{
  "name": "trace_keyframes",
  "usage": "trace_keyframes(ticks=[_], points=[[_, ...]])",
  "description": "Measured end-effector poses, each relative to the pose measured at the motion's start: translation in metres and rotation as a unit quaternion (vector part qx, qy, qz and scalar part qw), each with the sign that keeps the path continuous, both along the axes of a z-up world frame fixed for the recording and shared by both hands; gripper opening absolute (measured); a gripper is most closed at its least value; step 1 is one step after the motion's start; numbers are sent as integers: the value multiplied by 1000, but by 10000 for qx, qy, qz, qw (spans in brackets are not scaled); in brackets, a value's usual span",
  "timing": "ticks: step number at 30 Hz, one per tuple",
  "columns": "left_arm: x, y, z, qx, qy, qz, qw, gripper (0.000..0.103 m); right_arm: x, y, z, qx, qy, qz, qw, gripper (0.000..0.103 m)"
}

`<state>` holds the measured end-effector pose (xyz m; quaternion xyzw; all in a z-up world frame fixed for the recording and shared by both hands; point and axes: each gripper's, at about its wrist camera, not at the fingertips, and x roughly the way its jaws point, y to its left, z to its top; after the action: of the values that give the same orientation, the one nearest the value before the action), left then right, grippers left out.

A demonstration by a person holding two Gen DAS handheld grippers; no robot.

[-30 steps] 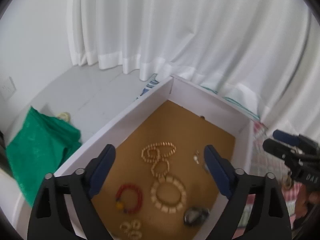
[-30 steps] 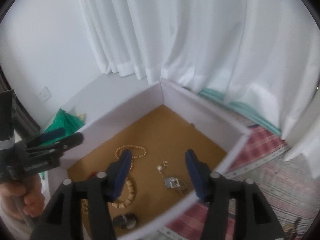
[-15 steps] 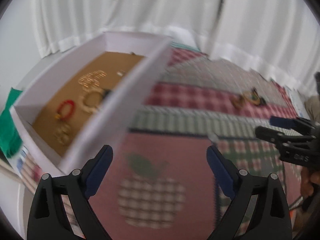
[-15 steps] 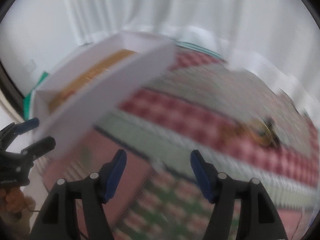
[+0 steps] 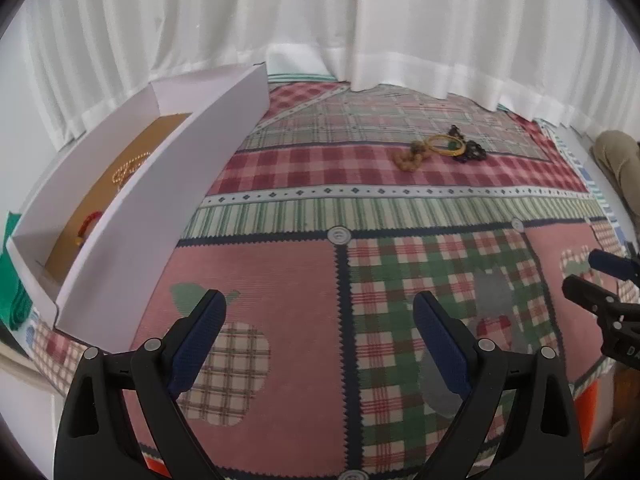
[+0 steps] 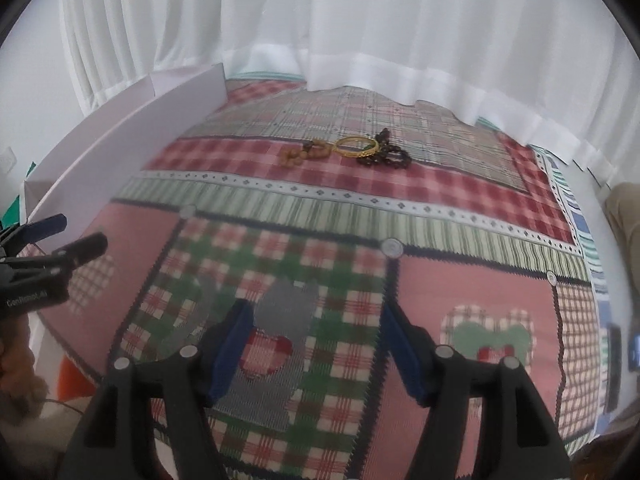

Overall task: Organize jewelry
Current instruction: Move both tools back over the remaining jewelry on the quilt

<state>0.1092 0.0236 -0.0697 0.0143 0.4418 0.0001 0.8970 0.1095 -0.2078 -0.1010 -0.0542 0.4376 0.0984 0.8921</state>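
Observation:
A small pile of jewelry lies far out on the patchwork cloth: a gold bangle, a brown bead bracelet and a dark bead bracelet. A white box with a brown floor stands at the left and holds several bracelets, among them a gold bead string and a red bracelet. My left gripper is open and empty above the cloth. My right gripper is open and empty, also well short of the pile.
White curtains hang behind the cloth. Something green lies beyond the box at the left. A person's knee in beige is at the right edge. The right gripper's tips show in the left wrist view.
Both grippers have swung from over the box to the right and now face the patchwork cloth and the jewelry pile. Both stayed open and empty.

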Motion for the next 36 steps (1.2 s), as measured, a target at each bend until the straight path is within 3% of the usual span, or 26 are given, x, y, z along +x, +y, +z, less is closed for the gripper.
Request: trace_keyframes(ticks=[20,36], points=[[-7,-11,-11,50,124,-82,9999,95,-13,7,-15,4,90,86,9999,68],[-2,-17,-36,-72,565,-156,9983,95,-8,0,-33,88,356,1,9993,68]])
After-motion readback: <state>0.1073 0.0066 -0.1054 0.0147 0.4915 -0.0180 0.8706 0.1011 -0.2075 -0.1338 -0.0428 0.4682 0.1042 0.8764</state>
